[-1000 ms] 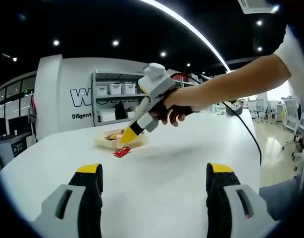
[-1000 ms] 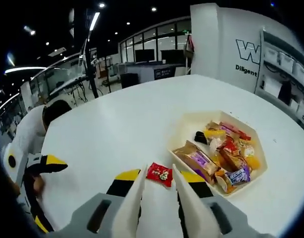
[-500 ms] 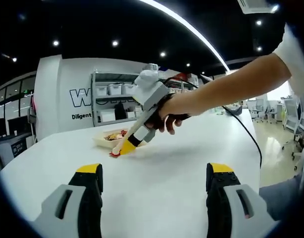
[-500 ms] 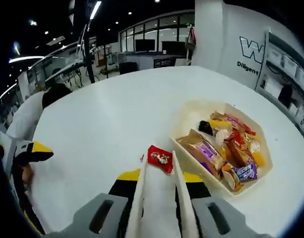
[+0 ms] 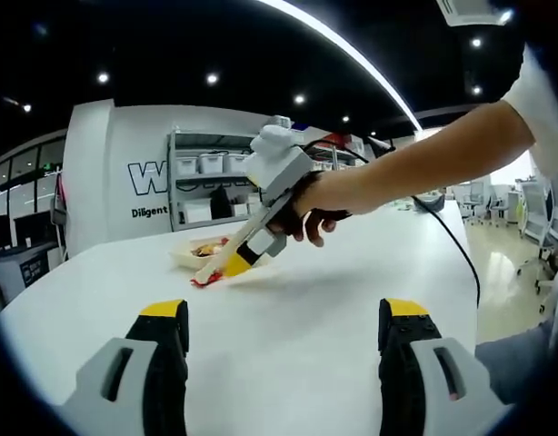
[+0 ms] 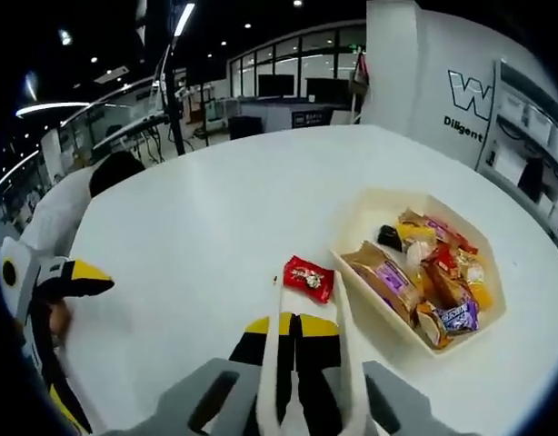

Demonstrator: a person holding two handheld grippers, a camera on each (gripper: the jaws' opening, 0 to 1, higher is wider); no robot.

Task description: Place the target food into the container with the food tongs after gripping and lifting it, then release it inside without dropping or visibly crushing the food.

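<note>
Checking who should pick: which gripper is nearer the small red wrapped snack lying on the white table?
Right. The right gripper has its tong tips right beside the red wrapped snack; the left gripper sits far back across the table.

There is one white bench [image 6: 206,227]. On it is one cream tray [image 6: 365,218] with many wrapped snacks [image 6: 424,272], too piled to count. One red snack packet [image 6: 308,277] lies just ahead of the right gripper [image 6: 308,313], which holds one pair of white food tongs [image 6: 277,363].

White table [image 6: 215,200] carries tray [image 6: 370,213], red packet [image 6: 308,277].
</note>
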